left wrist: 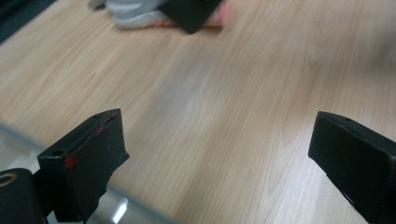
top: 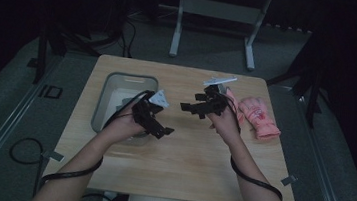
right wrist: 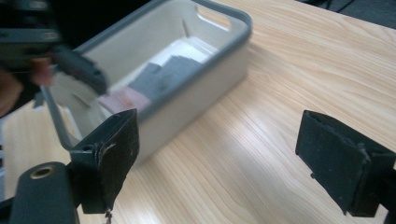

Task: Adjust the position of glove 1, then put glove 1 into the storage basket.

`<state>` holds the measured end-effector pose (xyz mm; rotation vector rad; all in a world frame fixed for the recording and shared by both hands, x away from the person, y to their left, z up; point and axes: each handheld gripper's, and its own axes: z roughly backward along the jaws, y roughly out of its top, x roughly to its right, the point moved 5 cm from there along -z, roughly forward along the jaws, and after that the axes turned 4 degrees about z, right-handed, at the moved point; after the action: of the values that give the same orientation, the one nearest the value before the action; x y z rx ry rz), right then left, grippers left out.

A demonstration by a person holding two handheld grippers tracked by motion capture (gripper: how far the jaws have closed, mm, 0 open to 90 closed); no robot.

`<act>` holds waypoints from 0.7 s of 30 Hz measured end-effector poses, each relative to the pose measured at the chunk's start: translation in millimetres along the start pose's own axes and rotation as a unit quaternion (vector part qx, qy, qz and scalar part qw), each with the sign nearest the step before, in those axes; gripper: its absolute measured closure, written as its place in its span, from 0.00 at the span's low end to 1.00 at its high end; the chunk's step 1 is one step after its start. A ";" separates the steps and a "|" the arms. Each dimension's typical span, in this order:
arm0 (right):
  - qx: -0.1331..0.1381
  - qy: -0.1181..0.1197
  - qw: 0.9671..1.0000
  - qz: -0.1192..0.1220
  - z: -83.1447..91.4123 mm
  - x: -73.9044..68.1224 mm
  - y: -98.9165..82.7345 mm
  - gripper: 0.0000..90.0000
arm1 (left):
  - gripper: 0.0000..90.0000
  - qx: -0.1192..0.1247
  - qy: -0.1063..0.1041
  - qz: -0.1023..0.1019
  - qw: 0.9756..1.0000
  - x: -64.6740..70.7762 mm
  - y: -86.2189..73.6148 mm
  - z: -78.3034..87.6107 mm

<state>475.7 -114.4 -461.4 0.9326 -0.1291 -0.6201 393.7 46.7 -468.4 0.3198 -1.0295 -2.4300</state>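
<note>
Both grippers, left (top: 156, 121) & right (top: 201, 107), spread wide, empty, mid-air btwn grey bin (top: 101, 103) & pink glove (top: 259, 116). Prob pre-grasp; next: reach glove.

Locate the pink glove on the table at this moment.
In the high view the pink glove lies flat on the wooden table near its far right corner, just right of the right gripper and across the table from the grey bin.

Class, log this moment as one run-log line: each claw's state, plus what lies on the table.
left claw: open, empty | right claw: open, empty | pink glove: on table, right side | grey bin: left side, holds folded items
</note>
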 end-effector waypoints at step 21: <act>0.000 -0.080 0.996 0.026 48.4 50.0 -49.4 0.63 | 0.04 0.026 -0.038 0.009 0.999 80.9 -37.6 -68.9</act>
<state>477.3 -197.9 -478.8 0.8757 -0.2953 -0.6455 338.3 -14.2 -545.3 0.2364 -1.1243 -2.4196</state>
